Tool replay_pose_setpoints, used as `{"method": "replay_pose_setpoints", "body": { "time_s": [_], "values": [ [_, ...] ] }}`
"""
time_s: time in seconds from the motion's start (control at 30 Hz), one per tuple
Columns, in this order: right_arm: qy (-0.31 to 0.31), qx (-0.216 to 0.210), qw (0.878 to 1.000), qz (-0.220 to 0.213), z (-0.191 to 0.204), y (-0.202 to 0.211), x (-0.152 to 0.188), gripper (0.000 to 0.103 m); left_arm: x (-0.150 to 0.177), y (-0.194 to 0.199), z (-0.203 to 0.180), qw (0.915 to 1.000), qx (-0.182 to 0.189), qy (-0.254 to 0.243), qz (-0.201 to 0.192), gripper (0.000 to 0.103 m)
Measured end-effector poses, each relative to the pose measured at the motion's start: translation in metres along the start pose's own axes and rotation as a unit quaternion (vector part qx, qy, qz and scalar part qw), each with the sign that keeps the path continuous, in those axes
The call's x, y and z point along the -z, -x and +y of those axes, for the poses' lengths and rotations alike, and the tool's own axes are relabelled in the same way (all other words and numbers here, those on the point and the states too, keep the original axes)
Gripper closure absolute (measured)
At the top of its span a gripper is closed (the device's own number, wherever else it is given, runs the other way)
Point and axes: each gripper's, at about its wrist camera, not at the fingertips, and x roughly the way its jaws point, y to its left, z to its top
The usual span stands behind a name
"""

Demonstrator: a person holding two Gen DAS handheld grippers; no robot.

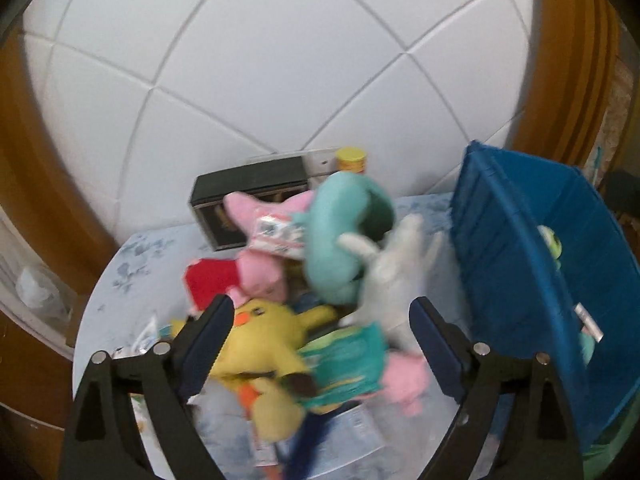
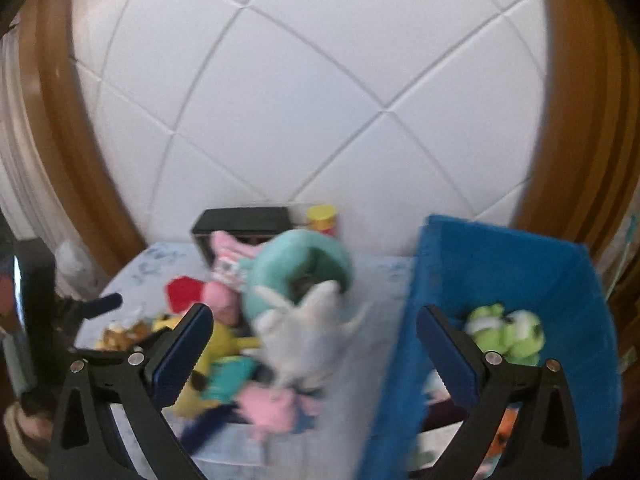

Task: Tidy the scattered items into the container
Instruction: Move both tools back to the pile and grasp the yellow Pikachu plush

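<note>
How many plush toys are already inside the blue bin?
1 clearly visible: a green frog plush lying inside the blue bin, toward its far right side. Other items lower in the bin are blurred and partly hidden by the right gripper, so more may be there.

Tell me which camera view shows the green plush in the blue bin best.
The right wrist view. There the green plush lies in plain sight inside the blue bin, seen from above its open top. In the left wrist view the bin wall hides most of it; only a small green part shows over the rim.
</note>
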Motion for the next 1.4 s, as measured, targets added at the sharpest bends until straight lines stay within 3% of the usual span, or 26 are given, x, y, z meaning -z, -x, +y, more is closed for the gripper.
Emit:
{"method": "replay_pose_setpoints", "body": {
  "time_s": [0.13,0.37,0.63,0.87,0.97,1.1,1.27,1.33,1.37,1.4],
  "values": [
    [-0.002,0.014,1.000,0.014,0.045,-0.020,0.016,0.000,0.025,-0.006,0.043,0.9998,-0.012,0.002,0.013,0.013],
    [-0.003,0.022,0.998,0.063,0.078,-0.077,0.050,0.000,0.060,-0.036,0.097,0.9985,-0.025,0.033,0.036,0.013],
    [0.041,-0.052,0.993,0.100,0.122,-0.148,0.090,0.000,0.095,-0.083,0.145,0.9933,-0.068,0.066,0.067,0.013],
    [0.056,-0.088,0.984,0.144,0.162,-0.207,0.118,0.000,0.116,-0.119,0.185,0.9904,-0.054,0.093,0.087,0.013],
    [0.056,-0.086,0.982,0.156,0.177,-0.225,0.130,0.001,0.112,-0.137,0.189,0.9924,-0.036,0.078,0.089,0.013],
    [0.041,-0.082,0.979,0.180,0.185,-0.251,0.139,0.026,0.108,-0.166,0.187,0.9945,-0.012,0.047,0.093,0.013],
    [0.062,-0.019,0.980,0.186,0.193,-0.277,0.147,0.026,0.108,-0.198,0.180,0.9948,0.010,0.031,0.097,0.013],
    [0.075,-0.010,0.982,0.175,0.195,-0.276,0.144,0.033,0.108,-0.208,0.178,0.9954,0.003,0.027,0.092,0.013],
    [0.077,-0.010,0.982,0.171,0.195,-0.275,0.142,0.045,0.108,-0.213,0.177,0.9952,0.002,0.028,0.094,0.013],
    [0.077,-0.017,0.983,0.168,0.196,-0.274,0.138,0.053,0.108,-0.218,0.177,0.9950,0.001,0.028,0.096,0.022]
  ]
}}
